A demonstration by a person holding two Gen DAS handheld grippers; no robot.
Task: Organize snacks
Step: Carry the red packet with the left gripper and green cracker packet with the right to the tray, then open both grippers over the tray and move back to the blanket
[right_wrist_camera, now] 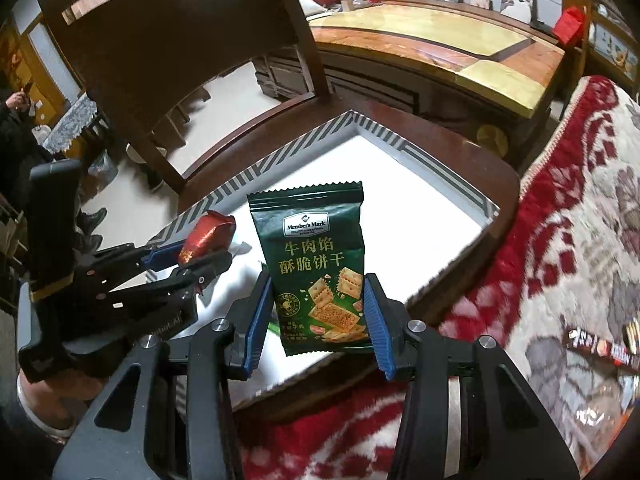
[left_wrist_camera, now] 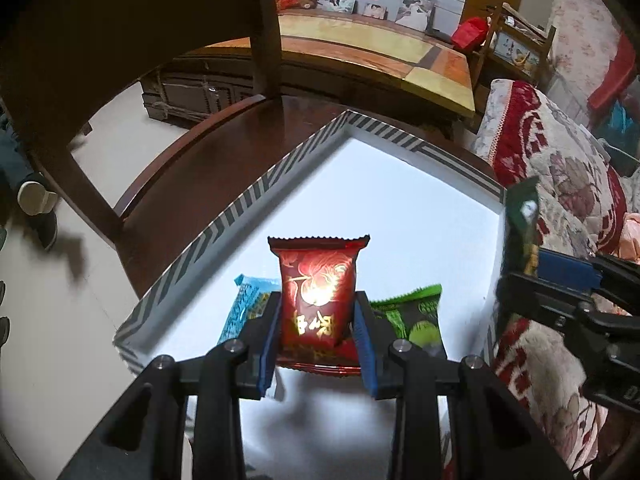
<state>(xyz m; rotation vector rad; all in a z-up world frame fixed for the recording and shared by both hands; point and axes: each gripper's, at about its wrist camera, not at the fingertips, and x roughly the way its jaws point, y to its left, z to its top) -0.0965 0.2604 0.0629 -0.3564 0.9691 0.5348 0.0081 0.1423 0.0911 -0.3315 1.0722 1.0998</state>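
My left gripper (left_wrist_camera: 317, 320) is shut on a red snack packet (left_wrist_camera: 318, 296) and holds it upright over the white box (left_wrist_camera: 400, 216) with a striped rim. A blue packet (left_wrist_camera: 250, 304) and a green packet (left_wrist_camera: 420, 316) lie in the box under it. My right gripper (right_wrist_camera: 318, 308) is shut on a dark green cracker packet (right_wrist_camera: 316, 268), held upright above the box's near right edge (right_wrist_camera: 476, 216). The left gripper (right_wrist_camera: 192, 254) with the red packet (right_wrist_camera: 206, 236) shows at the left of the right wrist view. The right gripper (left_wrist_camera: 528, 276) shows at the right of the left wrist view.
The box sits on a dark wooden chair seat (left_wrist_camera: 208, 168) with its backrest (right_wrist_camera: 160, 40) behind. A red and white floral blanket (right_wrist_camera: 580, 220) lies to the right, with a dark snack bar (right_wrist_camera: 600, 352) on it. A wooden table (left_wrist_camera: 380, 44) stands beyond.
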